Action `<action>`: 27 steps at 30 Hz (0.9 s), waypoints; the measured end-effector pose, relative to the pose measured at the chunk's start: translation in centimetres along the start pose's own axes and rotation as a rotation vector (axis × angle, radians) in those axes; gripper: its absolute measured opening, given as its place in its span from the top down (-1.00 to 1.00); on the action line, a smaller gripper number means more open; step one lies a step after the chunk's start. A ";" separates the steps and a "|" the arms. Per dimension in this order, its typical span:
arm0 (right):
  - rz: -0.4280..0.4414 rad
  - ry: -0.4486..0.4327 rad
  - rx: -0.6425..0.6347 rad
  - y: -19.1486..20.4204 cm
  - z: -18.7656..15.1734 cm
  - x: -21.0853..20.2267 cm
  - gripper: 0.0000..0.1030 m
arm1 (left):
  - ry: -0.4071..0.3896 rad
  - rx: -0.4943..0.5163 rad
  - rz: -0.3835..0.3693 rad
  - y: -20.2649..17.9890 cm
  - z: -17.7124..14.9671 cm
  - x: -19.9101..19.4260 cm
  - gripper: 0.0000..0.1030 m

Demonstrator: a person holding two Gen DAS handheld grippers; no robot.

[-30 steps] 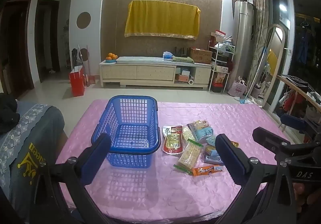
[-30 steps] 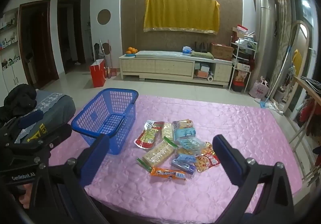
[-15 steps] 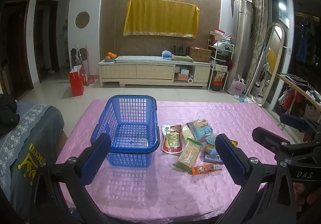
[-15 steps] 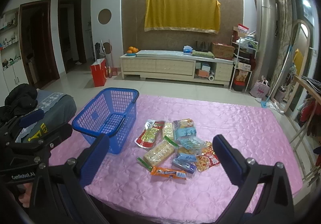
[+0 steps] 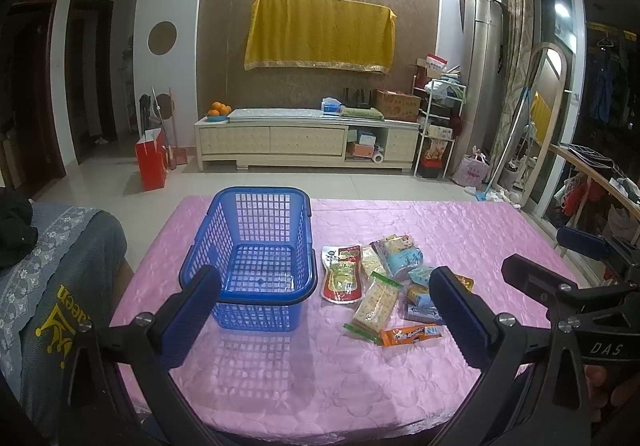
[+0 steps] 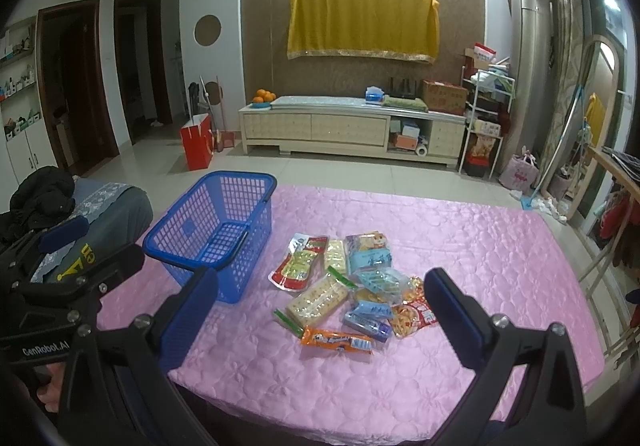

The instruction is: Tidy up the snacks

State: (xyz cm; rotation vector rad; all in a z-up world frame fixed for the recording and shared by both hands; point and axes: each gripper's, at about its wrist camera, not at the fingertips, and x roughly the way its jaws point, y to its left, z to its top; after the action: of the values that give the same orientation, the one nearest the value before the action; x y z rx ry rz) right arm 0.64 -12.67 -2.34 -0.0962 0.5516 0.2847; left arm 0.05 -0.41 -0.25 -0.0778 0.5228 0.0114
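Looking along the left gripper (image 5: 324, 304), the left wrist view puts its two blue-padded fingers spread wide and holding nothing above the near part of the pink tablecloth (image 5: 472, 238). Between them stands the blue basket (image 5: 256, 246), empty, its mesh floor plainly visible from this angle. Just to its right lies the pile of snacks (image 5: 384, 282): a red pouch (image 5: 342, 276) nearest the basket, a cracker pack (image 5: 378, 302) with green ends, and an orange bar (image 5: 410, 334) closest to the camera. This view also catches the other tool's black frame at the right edge, and a grey cushion (image 5: 52, 286) at the left.

From the right wrist view, the right gripper (image 6: 320, 316) is likewise spread open and empty, hovering over the near table edge. Here the snacks (image 6: 352, 286) sit centred between the fingers, and more of them can be told apart: a red-and-white packet (image 6: 412, 316) on the right, half hidden in the other view, and small blue packs (image 6: 368, 320) beside it. The basket (image 6: 216, 226) appears off to the left, seen slantwise, with a folded-down handle showing inside. The left tool's black frame fills the lower left corner.
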 end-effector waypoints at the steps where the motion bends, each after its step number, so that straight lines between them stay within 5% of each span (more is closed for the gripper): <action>1: 0.001 0.000 0.000 0.0 -0.1 0.0 -1.00 | 0.001 0.000 -0.001 0.0 0.0 0.0 -1.00; 27: 0.009 0.015 0.001 0.0 -0.1 0.0 -1.00 | 0.016 -0.005 -0.010 0.0 0.0 -0.3 -1.00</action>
State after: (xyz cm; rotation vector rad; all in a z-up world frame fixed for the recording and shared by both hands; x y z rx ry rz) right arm 0.55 -12.69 -2.43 -0.0947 0.5673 0.2927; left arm -0.24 -0.40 -0.13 -0.0856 0.5382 0.0023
